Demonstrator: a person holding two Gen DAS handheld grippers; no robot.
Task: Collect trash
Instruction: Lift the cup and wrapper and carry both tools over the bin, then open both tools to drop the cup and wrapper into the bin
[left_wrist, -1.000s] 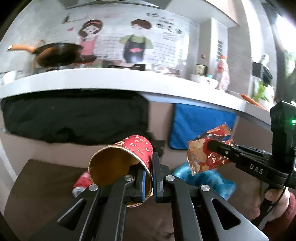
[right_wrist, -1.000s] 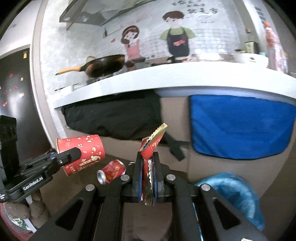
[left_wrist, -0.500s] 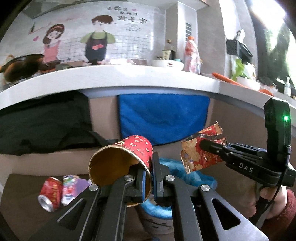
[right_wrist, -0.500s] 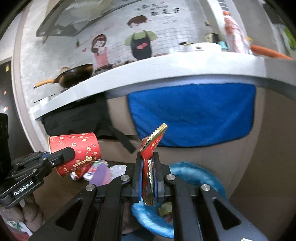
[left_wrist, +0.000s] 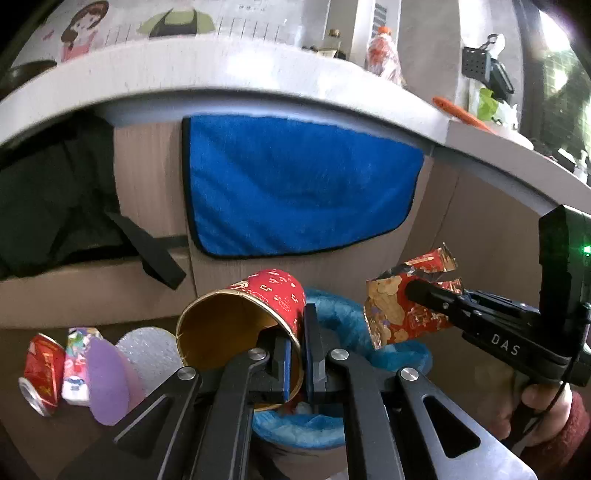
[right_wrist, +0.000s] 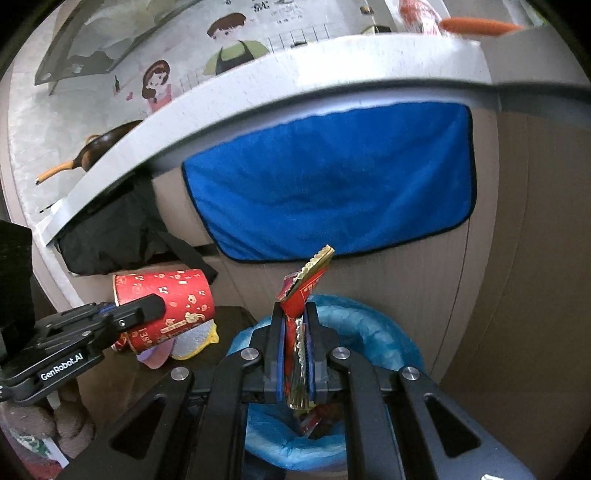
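Cup (left_wrist: 258, 314) rim inside left gripper (left_wrist: 297, 354)

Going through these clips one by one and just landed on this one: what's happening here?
A person is collecting trash with a handheld claw in each hand. The left claw is shut on the rim of a red paper cup; the right claw is shut on a flattened red and gold wrapper. Both are held over a bin lined with a blue bag, nothing dropped yet. A red can and other scraps lie on the floor to the left of the bin.
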